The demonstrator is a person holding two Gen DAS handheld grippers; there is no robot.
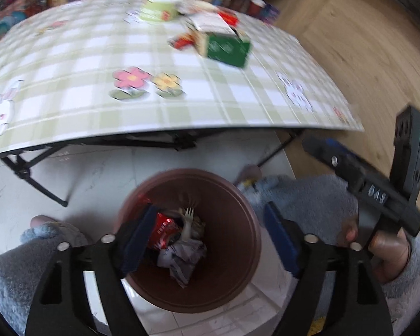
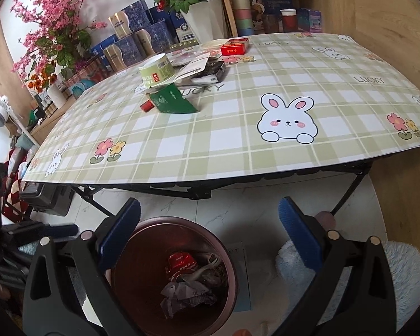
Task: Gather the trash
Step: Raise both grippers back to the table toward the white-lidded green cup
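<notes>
A brown bin point(image 1: 239, 204) stands on the white floor below the table's near edge. It holds a red wrapper point(image 1: 165, 231), a white plastic fork point(image 1: 188, 218) and crumpled paper point(image 1: 182, 260). My left gripper point(image 1: 210, 221) hangs open right over the bin's mouth, with nothing between its pads. My right gripper point(image 2: 208, 215) is open and empty too, just above the bin point(image 2: 142, 232). On the table lie a green box point(image 2: 172, 100), a pale green tub point(image 2: 156, 70), flat wrappers point(image 2: 198, 67) and a red pack point(image 2: 234, 47).
The folding table point(image 2: 266, 151) has a green checked cloth and black legs. Boxes, cups and flower pots point(image 2: 204, 19) crowd its far side. A person's fuzzy blue sleeves point(image 1: 308, 196) flank the bin. Wooden panels point(image 2: 378, 14) stand to the right.
</notes>
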